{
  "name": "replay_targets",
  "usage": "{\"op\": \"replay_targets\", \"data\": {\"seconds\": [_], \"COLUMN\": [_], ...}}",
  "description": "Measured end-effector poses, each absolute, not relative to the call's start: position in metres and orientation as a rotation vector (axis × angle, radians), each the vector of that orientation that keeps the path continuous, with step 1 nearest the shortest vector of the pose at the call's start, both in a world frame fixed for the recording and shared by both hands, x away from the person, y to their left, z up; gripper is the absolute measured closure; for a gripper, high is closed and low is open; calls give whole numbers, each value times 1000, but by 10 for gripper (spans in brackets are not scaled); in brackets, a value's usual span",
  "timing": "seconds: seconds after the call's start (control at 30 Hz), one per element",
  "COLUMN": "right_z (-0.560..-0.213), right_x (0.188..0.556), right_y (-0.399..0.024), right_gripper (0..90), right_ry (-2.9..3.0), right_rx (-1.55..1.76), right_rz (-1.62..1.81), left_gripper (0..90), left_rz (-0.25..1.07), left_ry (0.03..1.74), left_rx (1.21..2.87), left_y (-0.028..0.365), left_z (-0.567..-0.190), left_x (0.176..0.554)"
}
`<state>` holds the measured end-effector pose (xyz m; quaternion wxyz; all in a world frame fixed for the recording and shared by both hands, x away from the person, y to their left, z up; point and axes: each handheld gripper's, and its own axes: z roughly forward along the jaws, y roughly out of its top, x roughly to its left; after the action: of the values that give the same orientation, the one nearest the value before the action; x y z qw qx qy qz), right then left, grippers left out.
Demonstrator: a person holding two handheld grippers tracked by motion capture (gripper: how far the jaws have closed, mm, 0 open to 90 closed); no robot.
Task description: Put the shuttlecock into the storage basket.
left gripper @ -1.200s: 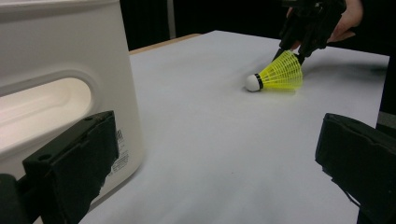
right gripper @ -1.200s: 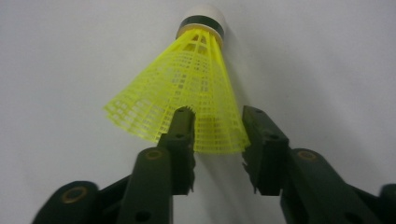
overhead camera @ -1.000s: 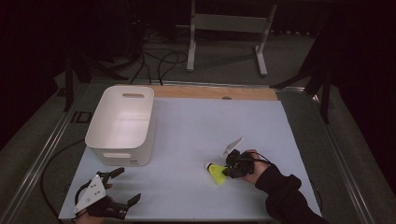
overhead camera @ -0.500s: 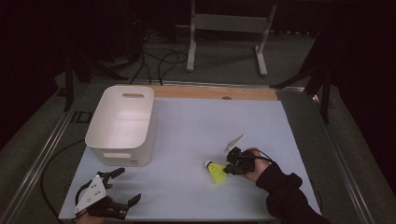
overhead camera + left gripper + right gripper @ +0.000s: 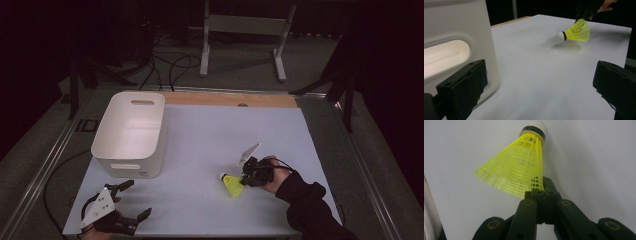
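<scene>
Overhead, a white bin (image 5: 131, 131) sits at table (image 5: 200, 150) left; the right gripper (image 5: 243, 180) pinches a yellow shuttlecock (image 5: 231, 184) near the front-right, w/ the left gripper (image 5: 131, 200) front-left, jaws apart. Left gripper view: shuttlecock (image 5: 575, 31) lifted just off the tabletop, bin (image 5: 456, 45) beside. Right gripper view: jaws clamped on the skirt's rim (image 5: 534, 183).

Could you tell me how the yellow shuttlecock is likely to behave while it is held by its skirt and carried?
The shuttlecock probably weighs very little: its skirt is open mesh. The right tongs pinch only the skirt's edge, so that mesh may flex or dent. In the left gripper view it looks lifted off the table; if dropped, the round cork end would likely let it roll in an arc.
</scene>
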<state>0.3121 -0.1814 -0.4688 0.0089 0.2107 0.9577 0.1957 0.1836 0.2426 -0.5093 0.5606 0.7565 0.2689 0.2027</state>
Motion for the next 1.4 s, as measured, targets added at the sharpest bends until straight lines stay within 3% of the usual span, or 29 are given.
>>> {"op": "replay_targets", "data": {"seconds": [1.4], "right_z": [-403], "right_x": [322], "right_y": [-144], "right_gripper": [900], "right_ry": [2995], "right_rx": [351], "right_rz": [582], "left_gripper": [0], "left_rz": [452], "left_ry": [630], "left_rx": [1798], "left_y": [241], "left_z": [-511], "left_x": [186]}}
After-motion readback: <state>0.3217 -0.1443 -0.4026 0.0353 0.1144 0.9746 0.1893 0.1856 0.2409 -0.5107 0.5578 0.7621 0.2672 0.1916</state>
